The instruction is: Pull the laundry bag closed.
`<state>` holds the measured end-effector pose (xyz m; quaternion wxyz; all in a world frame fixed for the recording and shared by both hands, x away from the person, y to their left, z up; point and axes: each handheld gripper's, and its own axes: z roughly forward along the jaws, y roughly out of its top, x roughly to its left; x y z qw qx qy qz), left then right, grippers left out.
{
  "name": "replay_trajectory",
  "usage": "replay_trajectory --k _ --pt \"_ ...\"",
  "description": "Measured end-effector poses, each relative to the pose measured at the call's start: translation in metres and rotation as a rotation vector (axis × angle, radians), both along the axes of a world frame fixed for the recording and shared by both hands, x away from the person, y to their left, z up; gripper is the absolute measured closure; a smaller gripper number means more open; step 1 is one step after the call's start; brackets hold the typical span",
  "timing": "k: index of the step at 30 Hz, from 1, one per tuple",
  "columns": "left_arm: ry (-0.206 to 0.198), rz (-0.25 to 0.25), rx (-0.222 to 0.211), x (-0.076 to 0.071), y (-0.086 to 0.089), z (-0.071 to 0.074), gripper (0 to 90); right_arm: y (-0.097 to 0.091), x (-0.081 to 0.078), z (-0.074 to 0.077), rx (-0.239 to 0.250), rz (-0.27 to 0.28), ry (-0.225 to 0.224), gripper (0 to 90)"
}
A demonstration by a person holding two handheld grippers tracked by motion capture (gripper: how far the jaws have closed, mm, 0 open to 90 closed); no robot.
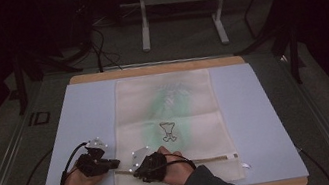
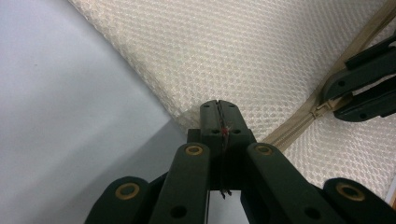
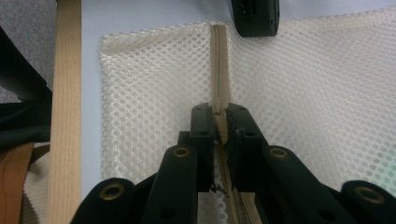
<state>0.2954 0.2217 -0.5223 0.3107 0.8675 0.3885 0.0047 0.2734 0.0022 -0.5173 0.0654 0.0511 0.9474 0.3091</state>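
- Cream mesh bag point(image 1: 170, 122): flat on a pale blue mat point(image 1: 76, 122), long side running near to far, honeycomb weave plain in both gripper views point(image 2: 243, 51) point(image 3: 154, 93).
- Faint green tint and a small dark outline drawing point(image 1: 168, 131) showing through the middle of the fabric.
- Beige zipper point(image 1: 214, 158) running left to right along the bag's near end; woven tape, slightly ribbed point(image 3: 219, 60).
- Left gripper point(image 1: 112, 165): jaws pressed together on the bag's near left corner, mesh edge pinched between the black pads point(image 2: 219, 114).
- Right gripper point(image 1: 137, 171): just right of the left one, jaws narrow and clamped on the zipper pull point(image 3: 221, 128), beige tab wedged between the pads.
- Seen from the left gripper view, the right gripper's black jaws lying on the zipper line at the right edge point(image 2: 348, 95).
- Mat: smooth, matte, rectangular, laid on a light wooden tabletop point(image 1: 158, 68) whose edge shows at the far side.
- Grey floor point(image 1: 183, 33) beyond the table, with a pale metal stand point(image 1: 143, 25) in the far dim part.
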Motion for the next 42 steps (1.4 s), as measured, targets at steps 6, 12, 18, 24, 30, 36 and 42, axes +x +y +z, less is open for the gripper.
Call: replay_trajectory --k 6,12,18,24,30,36,42 --pt "0.000 -0.001 0.000 0.000 0.000 0.000 89.9 -0.005 0.000 0.001 -0.004 -0.004 0.001 82.2" --pt "0.000 -0.001 0.000 0.000 0.000 0.000 89.9 -0.007 -0.001 0.001 -0.003 -0.005 0.003 82.2" --pt "0.000 -0.002 -0.002 0.000 0.000 0.000 89.9 -0.011 -0.001 0.001 -0.015 0.000 0.002 82.2" --pt "0.000 -0.002 -0.002 0.000 0.000 0.000 89.9 -0.016 -0.002 0.001 -0.020 -0.006 0.002 82.2" --pt "0.000 -0.003 -0.002 0.000 0.001 0.000 89.9 -0.020 -0.003 0.002 -0.025 -0.009 -0.001 82.2" --pt "0.003 0.000 -0.009 0.000 0.001 -0.001 89.9 -0.023 -0.004 0.001 -0.022 -0.013 -0.001 82.2" --pt "0.001 0.000 -0.007 0.000 0.001 0.000 89.9 -0.028 -0.004 0.002 -0.022 -0.017 -0.006 82.2"
